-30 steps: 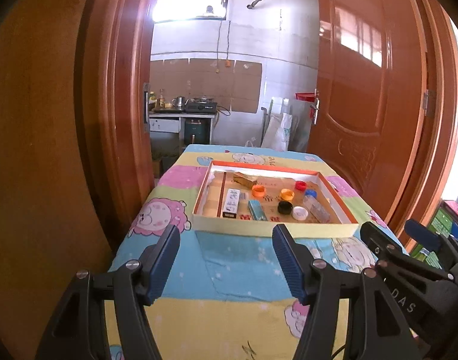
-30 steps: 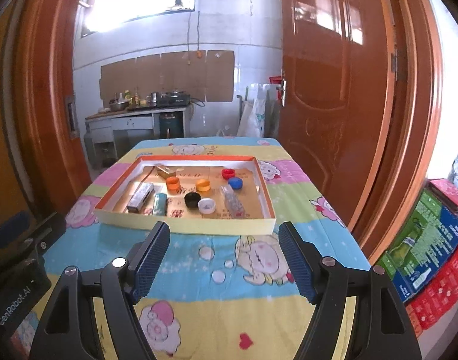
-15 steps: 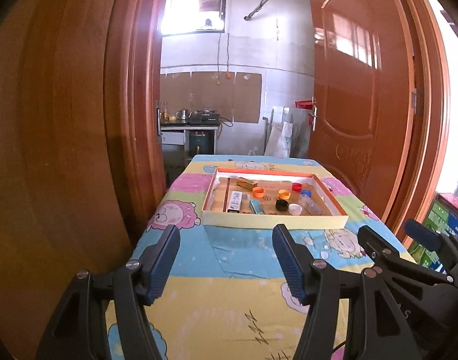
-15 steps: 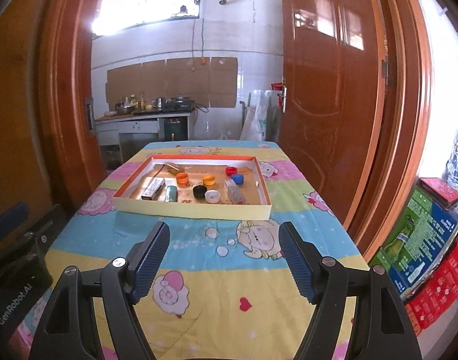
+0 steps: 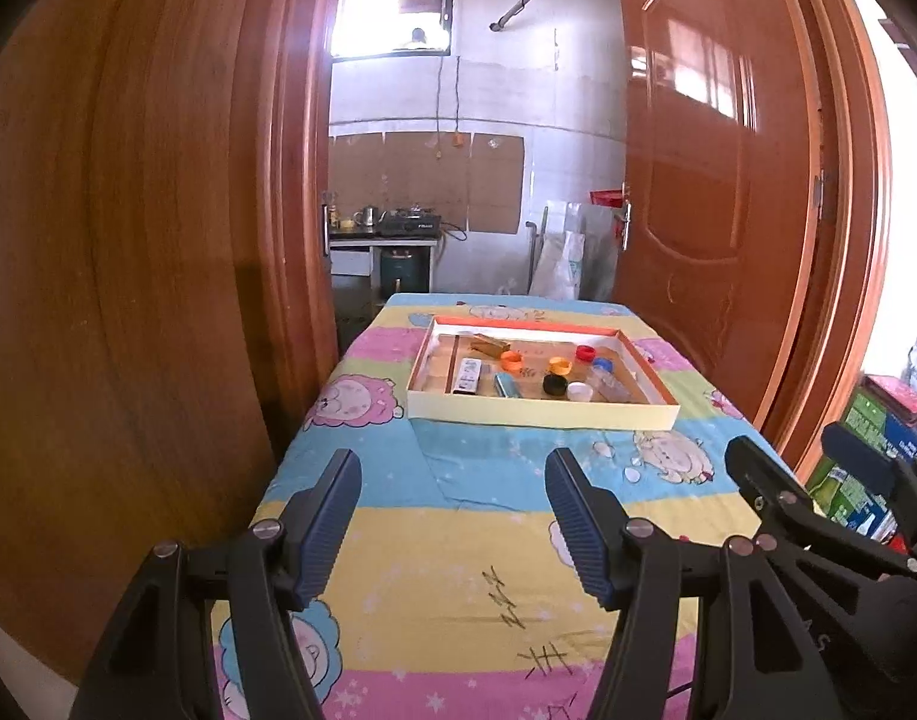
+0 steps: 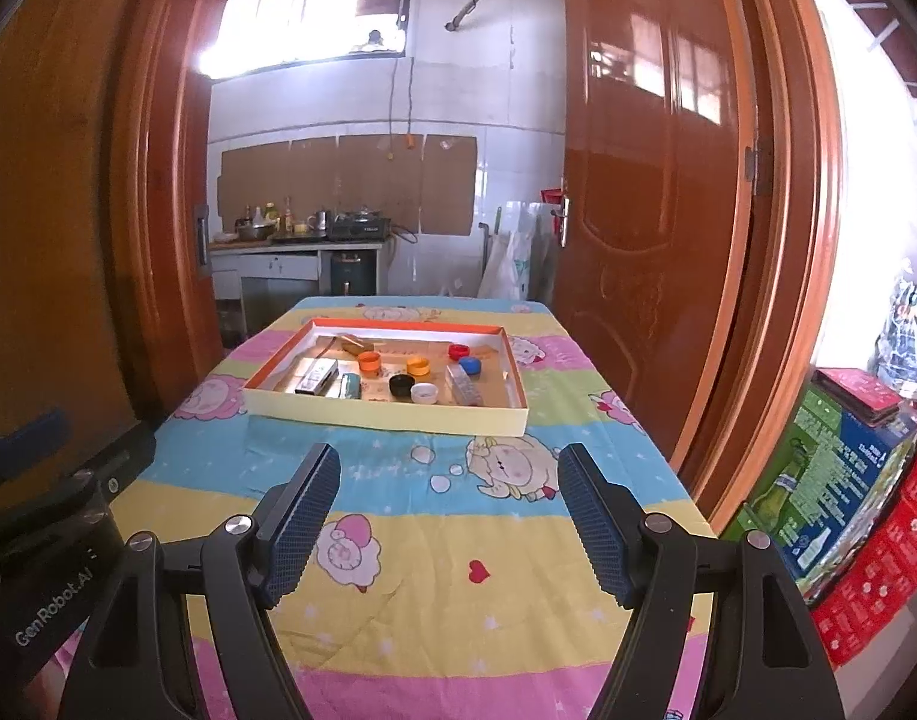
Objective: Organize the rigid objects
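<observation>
A shallow cardboard tray (image 5: 542,414) (image 6: 386,414) with an orange rim lies on the far half of the table. Inside it are several bottle caps, among them an orange cap (image 5: 511,359) (image 6: 369,362), a black cap (image 5: 554,384) (image 6: 401,384) and a white cap (image 5: 579,391) (image 6: 424,393), plus a small white and black box (image 5: 467,375) (image 6: 316,376), a teal packet (image 5: 506,386) and a clear bottle (image 6: 463,384). My left gripper (image 5: 452,486) hangs open over the near tablecloth, well short of the tray. My right gripper (image 6: 449,480) is open too, empty, beside it.
The table wears a striped cartoon cloth (image 6: 458,540). Wooden doors stand close on the left (image 5: 128,240) and right (image 6: 650,210). Green and red cartons (image 6: 830,480) are stacked on the floor at the right. A counter with a stove (image 6: 314,234) lies beyond.
Both grippers have pulled back from the tray, which now looks smaller and farther away; more of the near tablecloth shows. Both stay open and empty.
</observation>
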